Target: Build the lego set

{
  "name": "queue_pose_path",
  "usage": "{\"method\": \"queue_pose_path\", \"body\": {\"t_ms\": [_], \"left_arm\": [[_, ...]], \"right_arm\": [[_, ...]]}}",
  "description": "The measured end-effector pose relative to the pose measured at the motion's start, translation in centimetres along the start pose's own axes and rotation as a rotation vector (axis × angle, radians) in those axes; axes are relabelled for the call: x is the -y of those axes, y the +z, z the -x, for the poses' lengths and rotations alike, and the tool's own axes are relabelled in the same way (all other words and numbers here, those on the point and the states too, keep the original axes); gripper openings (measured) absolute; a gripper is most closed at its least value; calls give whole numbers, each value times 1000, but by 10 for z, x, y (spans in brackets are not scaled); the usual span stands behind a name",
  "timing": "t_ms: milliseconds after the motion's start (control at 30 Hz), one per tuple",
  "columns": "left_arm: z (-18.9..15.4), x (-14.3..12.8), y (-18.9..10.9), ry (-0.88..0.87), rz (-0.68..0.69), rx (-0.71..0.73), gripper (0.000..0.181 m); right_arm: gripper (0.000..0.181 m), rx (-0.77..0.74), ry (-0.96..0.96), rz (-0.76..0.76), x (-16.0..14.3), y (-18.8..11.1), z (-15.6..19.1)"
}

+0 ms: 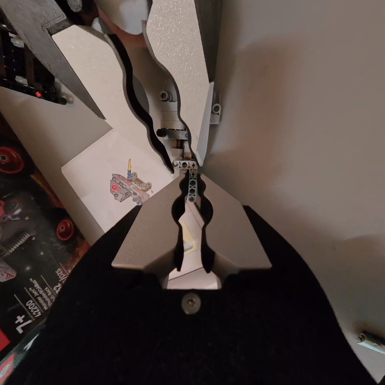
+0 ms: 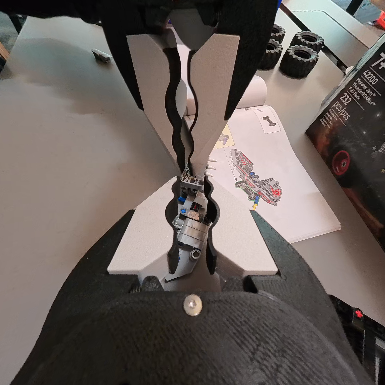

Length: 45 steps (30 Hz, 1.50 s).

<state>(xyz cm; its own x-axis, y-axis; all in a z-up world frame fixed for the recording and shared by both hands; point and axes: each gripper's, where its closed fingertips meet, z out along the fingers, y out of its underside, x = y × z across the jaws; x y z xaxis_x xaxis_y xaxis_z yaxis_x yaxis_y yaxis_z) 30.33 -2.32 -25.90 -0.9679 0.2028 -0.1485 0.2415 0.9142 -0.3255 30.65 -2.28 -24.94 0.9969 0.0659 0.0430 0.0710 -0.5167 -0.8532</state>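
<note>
My left gripper [image 1: 191,177] is shut on a grey L-shaped beam [image 1: 192,187] with several holes. The beam's short arm [image 1: 184,164] meets the end of a grey Lego assembly [image 1: 174,127]. My right gripper [image 2: 192,179] is shut on that assembly [image 2: 191,227], which has blue pins and lies lengthwise between its fingers. The two grippers face each other tip to tip above the table. In the right wrist view the left gripper [image 2: 190,164] comes down from the top with the beam [image 2: 190,178] against the assembly's front end. In the left wrist view the right gripper [image 1: 186,166] comes in from the top.
An open instruction booklet [image 2: 270,187] lies on the white table [image 2: 62,145] under and right of the grippers. The dark set box [image 2: 354,125] stands at the right. Several black tyres [image 2: 300,54] sit at the back right. A small grey part [image 2: 101,55] lies at the back left. Less than 4 cm separates the two grippers' tips.
</note>
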Motion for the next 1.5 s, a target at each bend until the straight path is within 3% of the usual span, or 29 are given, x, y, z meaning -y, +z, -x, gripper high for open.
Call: {"method": "queue_pose_path", "body": {"t_ms": [200,500,867,1100,1267,1500], "left_arm": [[0,-1,0,67,129,3,5],[0,-4,4,128,183,37,5],[0,0,6,131,196,39,5],[1,1,6,81,163,0,5],[1,1,6,78,173,4,5],[1,1,7,60,152,-14,5]], "right_arm": [[21,8,-1,0,-1,0,1],[21,-15,2,12,-2,3,1],[20,-16,-21,35,-5,-1,2],[19,-15,60,27,-4,-5,1],[21,-95,67,-5,5,-15,-5],[29,-159,32,40,-2,-7,-6]]}}
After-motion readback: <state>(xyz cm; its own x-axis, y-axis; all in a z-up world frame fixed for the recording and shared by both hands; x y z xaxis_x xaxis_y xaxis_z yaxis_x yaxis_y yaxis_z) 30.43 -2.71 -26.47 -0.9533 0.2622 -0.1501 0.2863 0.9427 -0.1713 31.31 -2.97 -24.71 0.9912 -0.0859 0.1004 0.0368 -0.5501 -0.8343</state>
